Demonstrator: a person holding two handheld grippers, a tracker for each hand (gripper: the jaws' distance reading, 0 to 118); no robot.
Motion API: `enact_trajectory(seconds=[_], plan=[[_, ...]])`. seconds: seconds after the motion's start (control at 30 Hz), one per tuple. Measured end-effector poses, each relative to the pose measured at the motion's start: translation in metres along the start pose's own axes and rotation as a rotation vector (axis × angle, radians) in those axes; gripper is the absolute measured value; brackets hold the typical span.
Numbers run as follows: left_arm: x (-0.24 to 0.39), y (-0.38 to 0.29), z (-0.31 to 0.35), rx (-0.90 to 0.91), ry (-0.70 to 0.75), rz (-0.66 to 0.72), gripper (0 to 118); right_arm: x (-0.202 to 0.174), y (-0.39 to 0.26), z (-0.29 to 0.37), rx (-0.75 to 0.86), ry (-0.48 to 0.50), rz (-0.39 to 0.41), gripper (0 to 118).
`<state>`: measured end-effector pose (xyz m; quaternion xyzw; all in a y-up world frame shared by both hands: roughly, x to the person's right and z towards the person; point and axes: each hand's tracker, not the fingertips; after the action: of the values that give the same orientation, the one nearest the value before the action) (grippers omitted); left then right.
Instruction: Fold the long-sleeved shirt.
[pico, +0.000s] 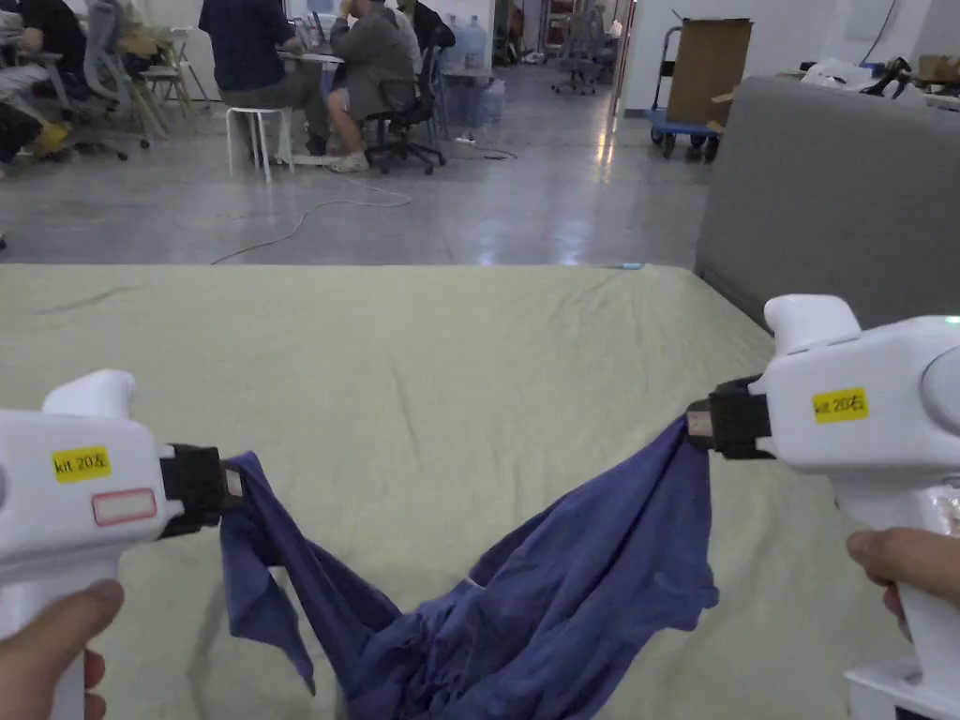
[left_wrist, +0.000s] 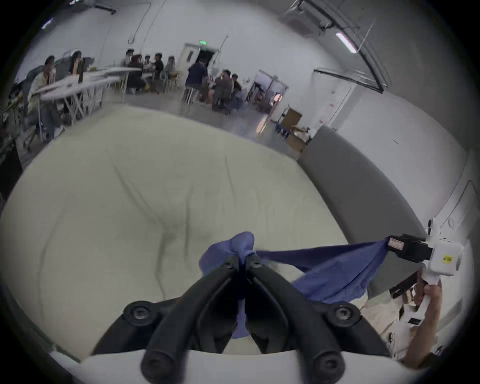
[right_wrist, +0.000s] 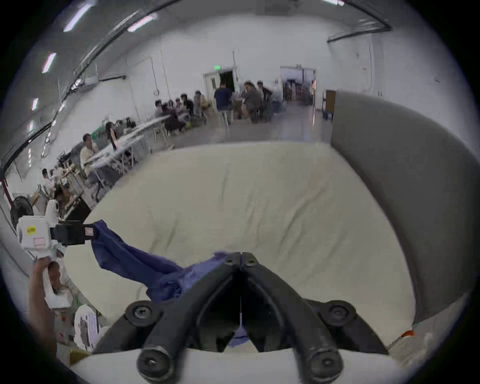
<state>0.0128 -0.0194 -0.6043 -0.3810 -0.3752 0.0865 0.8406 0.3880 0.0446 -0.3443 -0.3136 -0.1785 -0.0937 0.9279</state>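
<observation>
In the head view, a blue long-sleeved shirt (pico: 553, 600) of thin, limp, creased cloth hangs in a sagging V above a wide table covered in pale yellow-green sheet (pico: 422, 375), which is soft and lightly wrinkled. The left gripper (pico: 230, 483), a white plastic body with a black nose, has one edge of the shirt pinched at its tip; the right gripper (pico: 696, 424) pinches another edge, higher up. Between them the cloth droops toward the near edge of the table and bunches there. A hand (pico: 56, 647) grips the left handle and another hand (pico: 905, 562) the right. A grey padded partition (pico: 825, 197) stands to the right, and people sit at desks across the shiny concrete floor.

In the left gripper view, its own black jaws are closed tight on a knot of blue cloth at their tips (left_wrist: 242, 256) (a strip of shirt also trails down between the jaw arms). The fabric stretches rightward to the other gripper (left_wrist: 389, 243), whose nose bites its far end.

In the right gripper view, its jaws meet with a thin fold of shirt (right_wrist: 240, 259) clamped between them, and the cloth runs left, rumpled, to the other gripper (right_wrist: 92, 231)
</observation>
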Motion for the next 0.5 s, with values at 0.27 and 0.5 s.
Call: enact_trajectory(seconds=[0.27, 0.5], plan=[[0.012, 0.146, 0.064, 0.232, 0.058, -0.041, 0, -0.005, 0.12, 0.054, 0.167, -0.174, 0.072, 0], [-0.003, 0.268, 0.091, 0.346, 0.22, 0.012, 0, 0.03, 0.238, 0.046, 0.153, -0.255, -0.044, 0]])
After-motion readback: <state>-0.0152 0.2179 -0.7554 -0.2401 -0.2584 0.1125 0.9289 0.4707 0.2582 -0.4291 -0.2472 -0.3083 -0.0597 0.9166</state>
